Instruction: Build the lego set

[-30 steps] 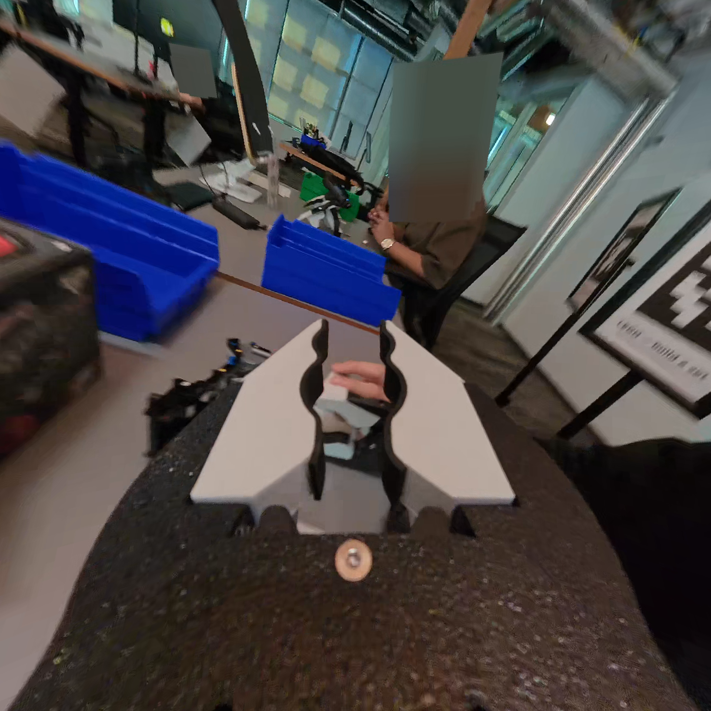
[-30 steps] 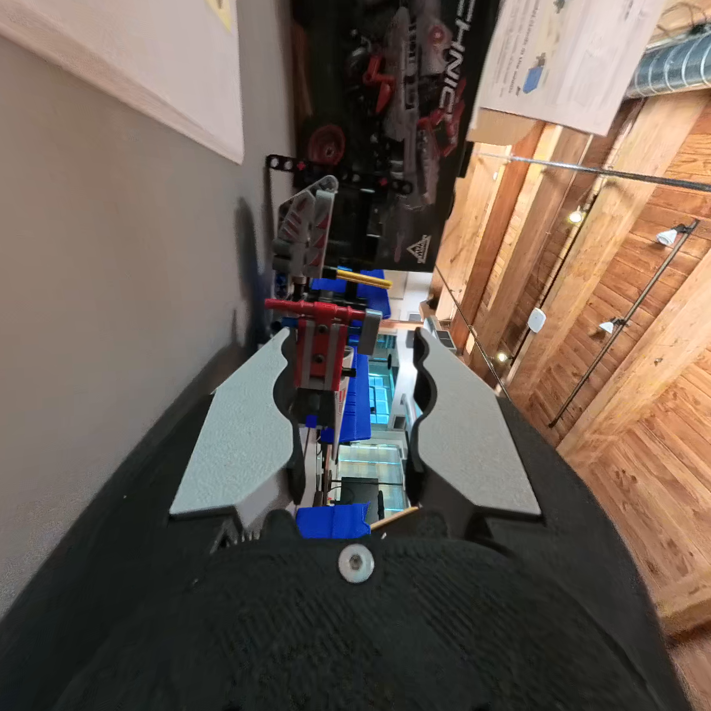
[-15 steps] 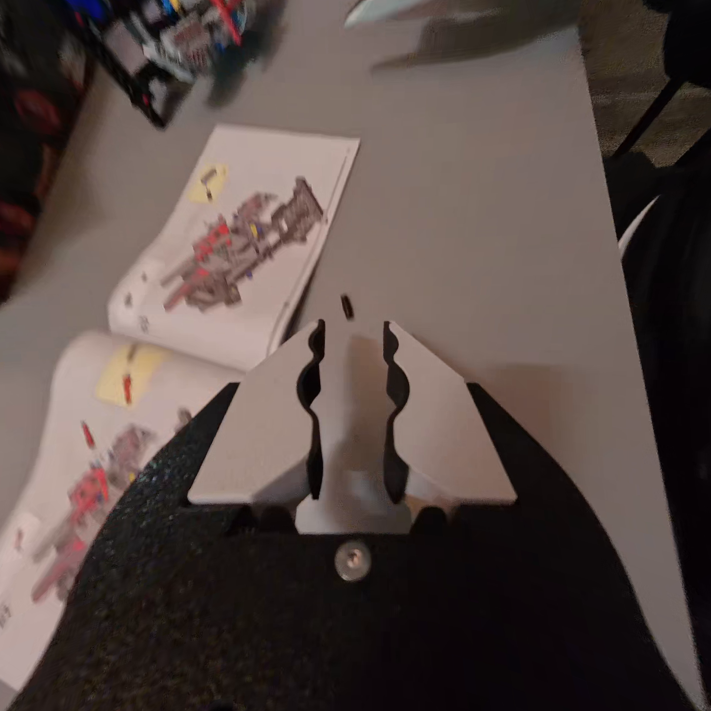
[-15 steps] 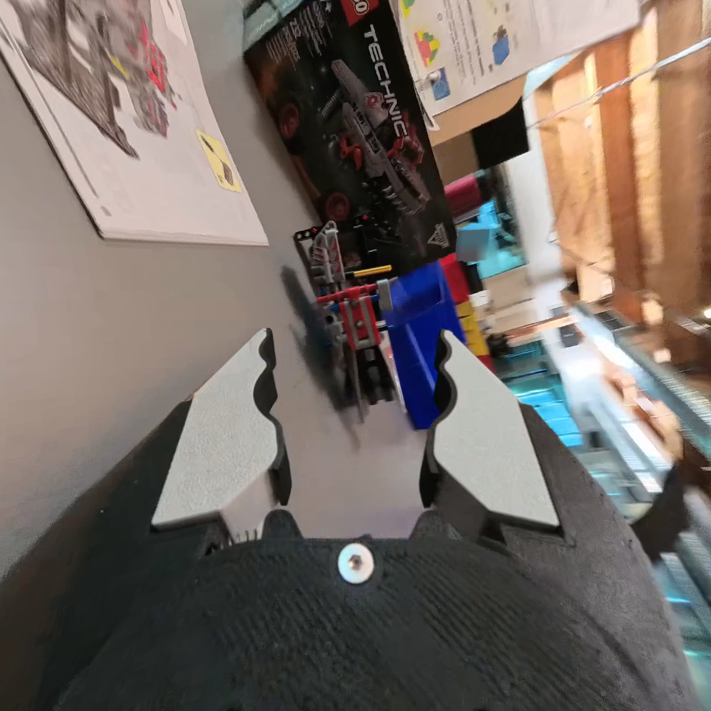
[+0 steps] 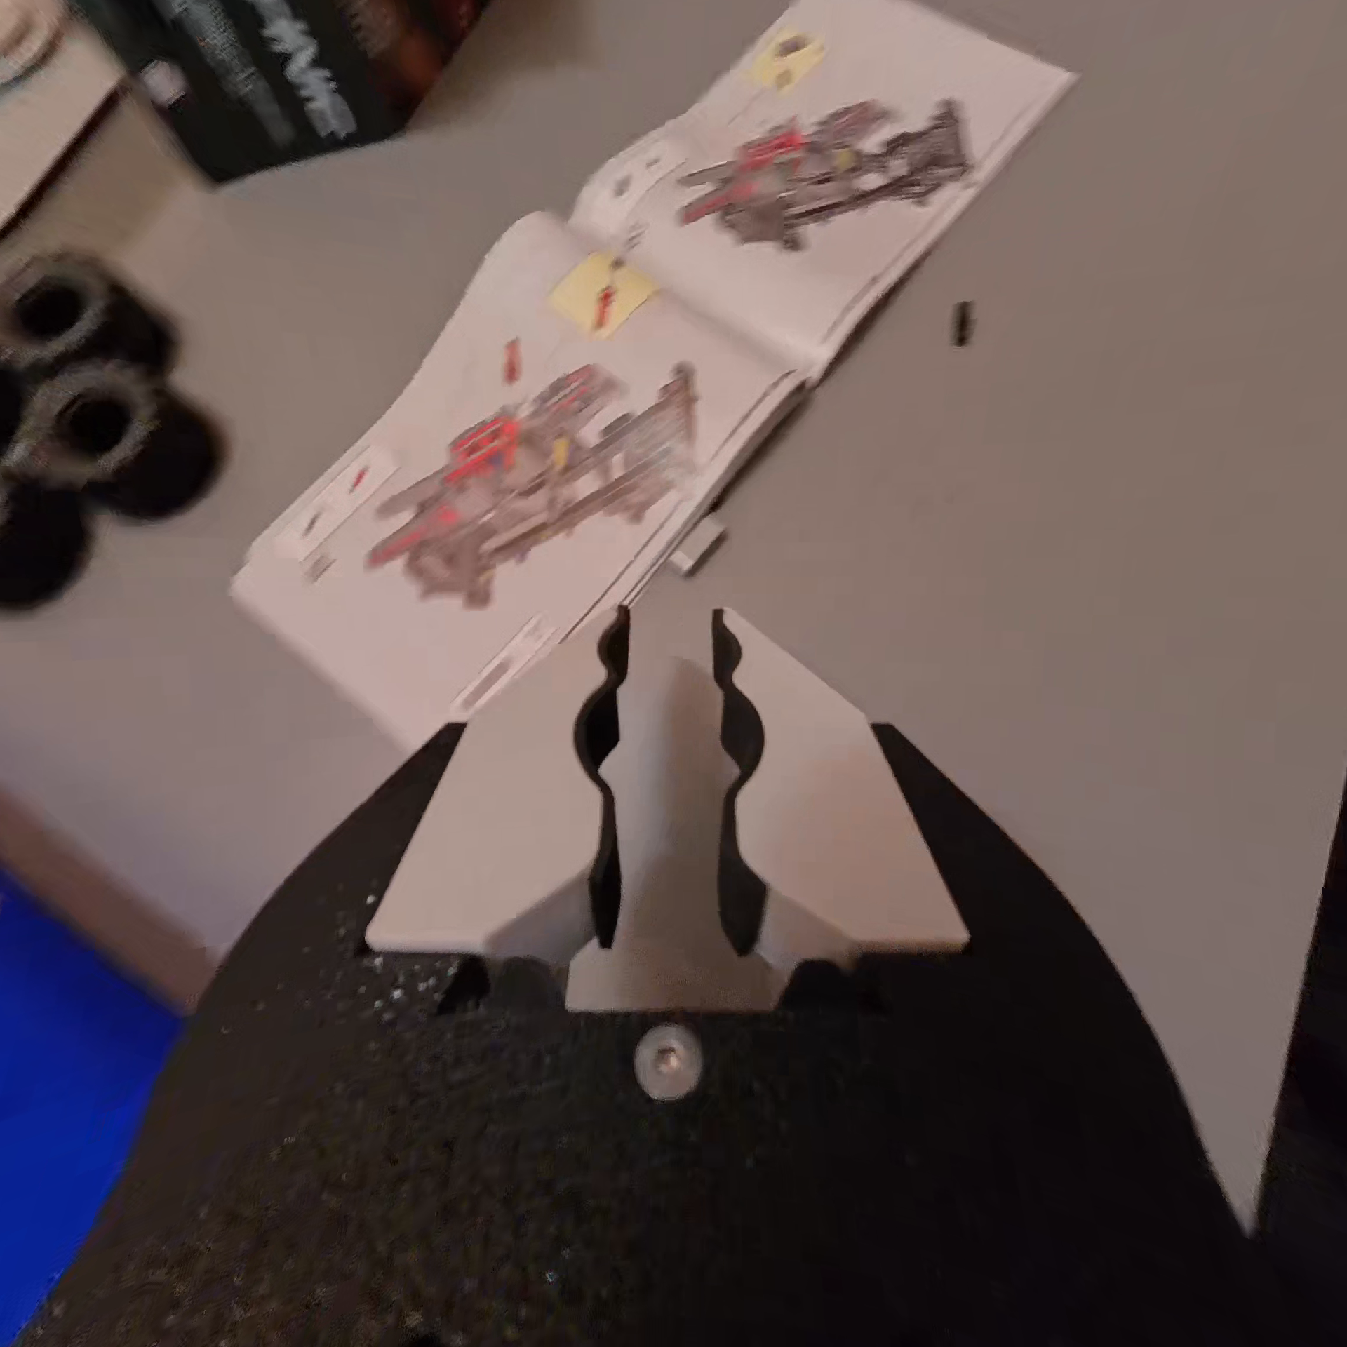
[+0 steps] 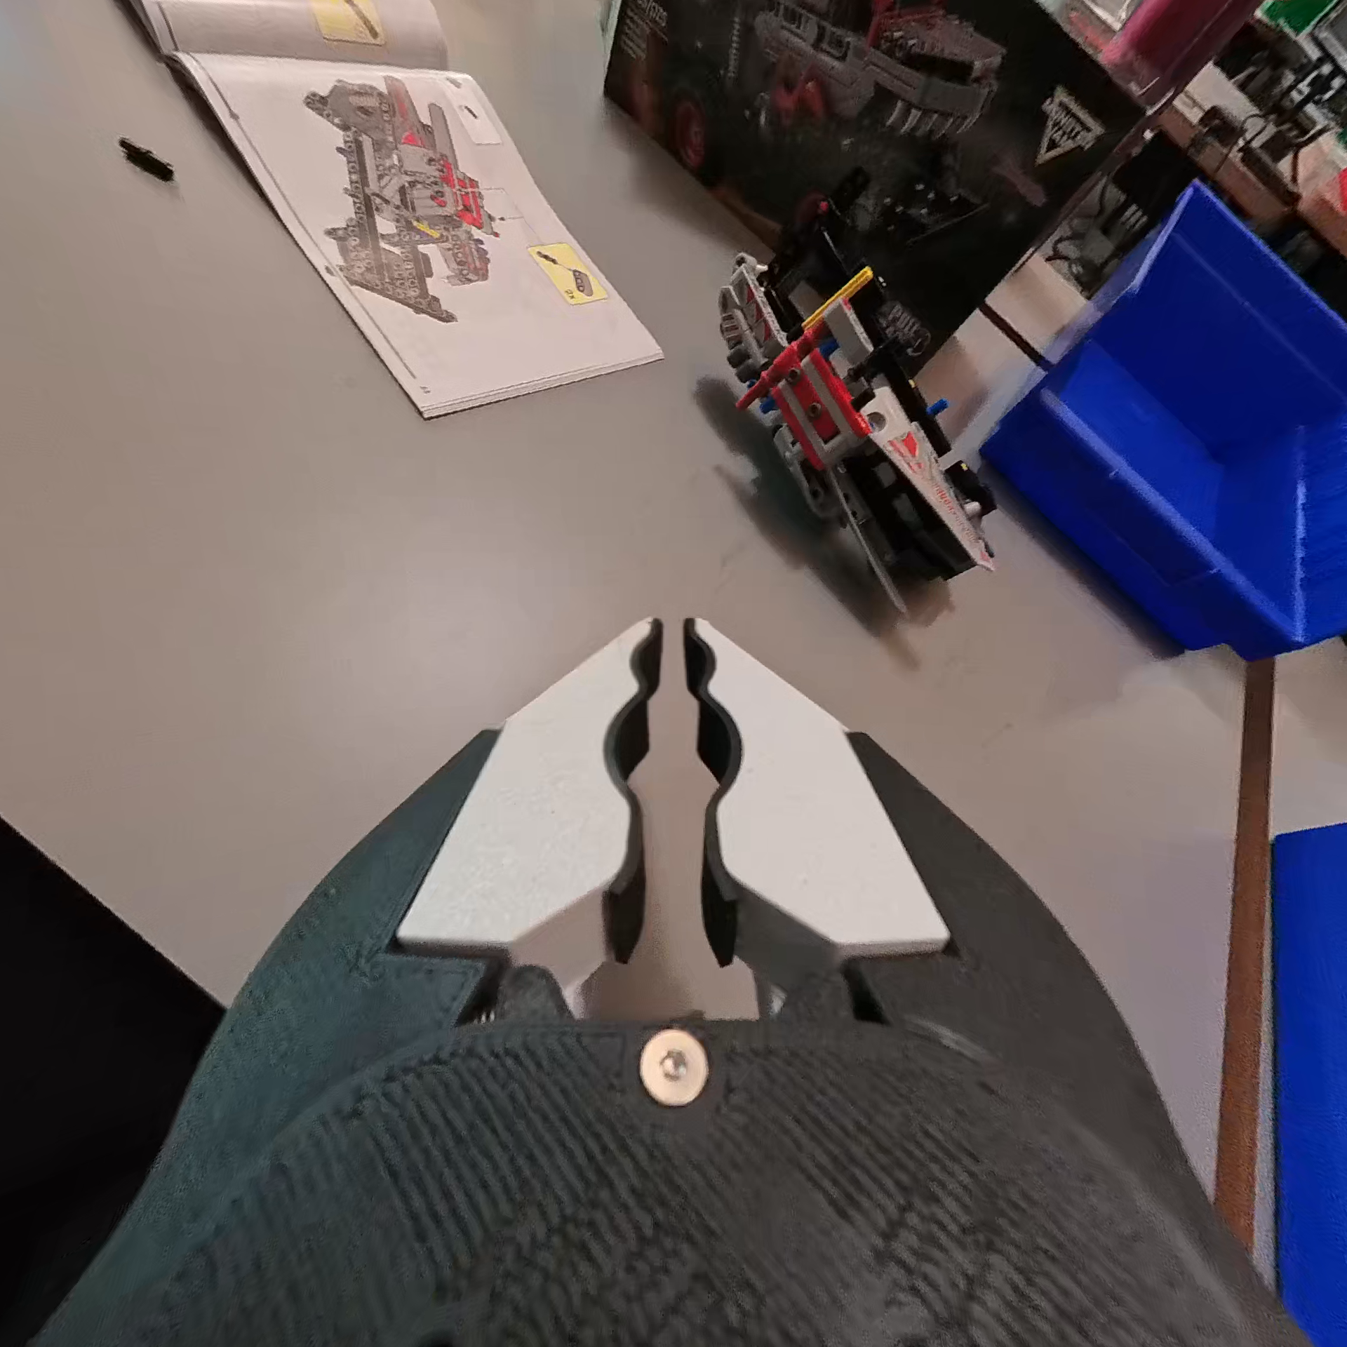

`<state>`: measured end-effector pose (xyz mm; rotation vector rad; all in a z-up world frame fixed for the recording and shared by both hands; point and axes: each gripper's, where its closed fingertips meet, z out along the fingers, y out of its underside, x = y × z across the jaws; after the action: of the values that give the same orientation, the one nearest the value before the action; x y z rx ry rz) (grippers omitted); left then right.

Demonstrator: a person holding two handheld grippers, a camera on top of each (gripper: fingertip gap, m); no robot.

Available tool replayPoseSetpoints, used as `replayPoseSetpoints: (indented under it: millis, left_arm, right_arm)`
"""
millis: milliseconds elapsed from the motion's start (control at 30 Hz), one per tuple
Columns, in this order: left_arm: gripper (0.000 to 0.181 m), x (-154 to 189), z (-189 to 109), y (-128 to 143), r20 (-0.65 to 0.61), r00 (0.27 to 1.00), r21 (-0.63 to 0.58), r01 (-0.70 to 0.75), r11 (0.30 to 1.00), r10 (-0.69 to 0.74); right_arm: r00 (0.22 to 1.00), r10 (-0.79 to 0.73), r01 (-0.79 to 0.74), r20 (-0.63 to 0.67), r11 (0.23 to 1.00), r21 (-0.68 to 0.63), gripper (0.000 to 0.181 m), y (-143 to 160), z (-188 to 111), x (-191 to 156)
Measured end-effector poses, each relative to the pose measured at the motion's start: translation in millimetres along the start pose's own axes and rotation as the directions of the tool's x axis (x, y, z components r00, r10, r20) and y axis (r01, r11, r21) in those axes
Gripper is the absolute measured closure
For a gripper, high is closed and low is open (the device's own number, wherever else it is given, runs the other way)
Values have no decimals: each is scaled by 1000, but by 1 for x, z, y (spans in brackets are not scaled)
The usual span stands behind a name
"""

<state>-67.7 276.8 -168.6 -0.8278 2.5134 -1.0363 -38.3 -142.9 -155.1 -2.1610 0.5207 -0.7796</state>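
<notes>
Partly built lego model (image 6: 853, 415) lying on tabletop (image 6: 291, 583), ahead-right of right gripper (image 6: 672, 627), long axis running diagonally away.

Right jaws nearly closed, holding nothing; nearer arm, judging by views.

Left gripper (image 5: 667, 619) hovering by instruction booklet (image 5: 583, 408), jaws slightly parted, holding nothing.

A blue bin (image 6: 1203, 466) stands on the grey table (image 6: 291, 547); perhaps another bin (image 6: 1312, 1093) behind.

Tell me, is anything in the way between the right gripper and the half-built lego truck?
Nothing visible is. The right gripper, nearly shut and empty, points over bare grey table. The half-built lego truck stands ahead and to its right. The instruction booklet lies off to the left, and the blue bin sits beyond the truck.
</notes>
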Motion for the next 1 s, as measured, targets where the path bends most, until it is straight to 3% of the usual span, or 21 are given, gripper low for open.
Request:
replayPoseSetpoints:
  millis: [133, 300, 367, 533, 633, 767, 1000]
  left_arm:
    - [151, 9, 38, -1, -60, 975, -42, -218, 975, 215]
    - [163, 12, 60, 4, -148, 978, -89, -164, 982, 150]
    - [176, 16, 62, 4, -164, 976, -76, -156, 985, 142]
    - [176, 27, 57, 3, -152, 965, -46, -225, 973, 216]
    - [176, 34, 46, -13, -134, 965, 30, -224, 974, 226]
    - [176, 65, 37, -49, -140, 938, 160, -295, 942, 318]
    - [176, 146, 67, -98, -242, 842, 325, -398, 858, 482]
  right_arm:
    - [999, 14, -12, 30, 998, -69, 161, 9, 9, -7]
    - [993, 63, -57, 101, 996, -63, 157, 4, 12, -24]
    - [993, 62, -57, 96, 997, -61, 157, 4, 12, -24]
    - [999, -19, 18, -49, 999, -29, 154, -3, 18, -2]
    - [995, -53, 52, -82, 999, -6, 152, -13, 28, -1]
    - [994, -106, 106, 34, 994, 19, 150, -29, 42, -32]
    - [932, -107, 74, 345, 991, 109, 152, -69, 43, -111]
